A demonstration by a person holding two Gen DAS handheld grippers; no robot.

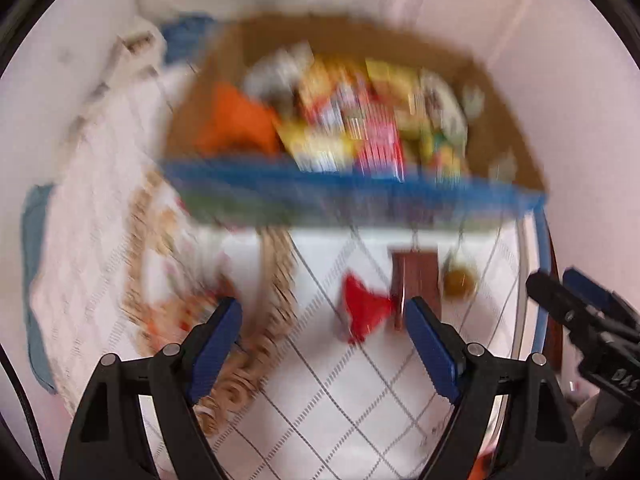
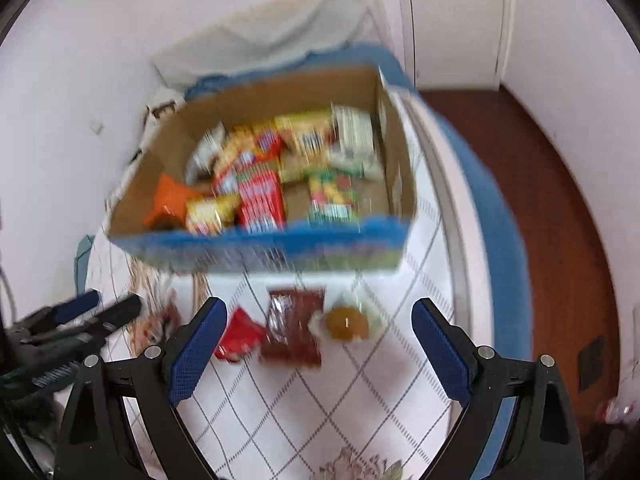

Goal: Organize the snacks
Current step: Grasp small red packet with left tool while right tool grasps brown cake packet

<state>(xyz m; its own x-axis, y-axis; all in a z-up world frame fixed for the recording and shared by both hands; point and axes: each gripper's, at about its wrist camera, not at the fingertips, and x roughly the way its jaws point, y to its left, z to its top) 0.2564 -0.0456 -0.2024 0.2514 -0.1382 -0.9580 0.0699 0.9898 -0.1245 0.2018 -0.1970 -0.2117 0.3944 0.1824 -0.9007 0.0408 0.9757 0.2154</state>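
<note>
An open cardboard box with a blue front [image 1: 352, 188] [image 2: 260, 244] holds several bright snack packets. On the checked tablecloth in front of it lie three loose snacks: a red packet [image 1: 366, 312] [image 2: 238, 336], a brown packet [image 1: 416, 276] [image 2: 294, 328] and a round yellow-brown sweet in clear wrap [image 1: 460, 280] [image 2: 346, 322]. My left gripper [image 1: 324, 312] hangs open above the cloth, the red packet between its fingertips' line, nothing held. My right gripper [image 2: 318, 316] is open above the three snacks, empty. Each gripper shows at the edge of the other's view. Both views are blurred.
The round table has a white cloth with a grey diamond pattern [image 2: 304, 408] and a blue rim [image 2: 500, 240]. A woven mat [image 1: 264, 340] lies left of the snacks. Brown floor [image 2: 560, 220] and a white door [image 2: 456, 20] lie to the right.
</note>
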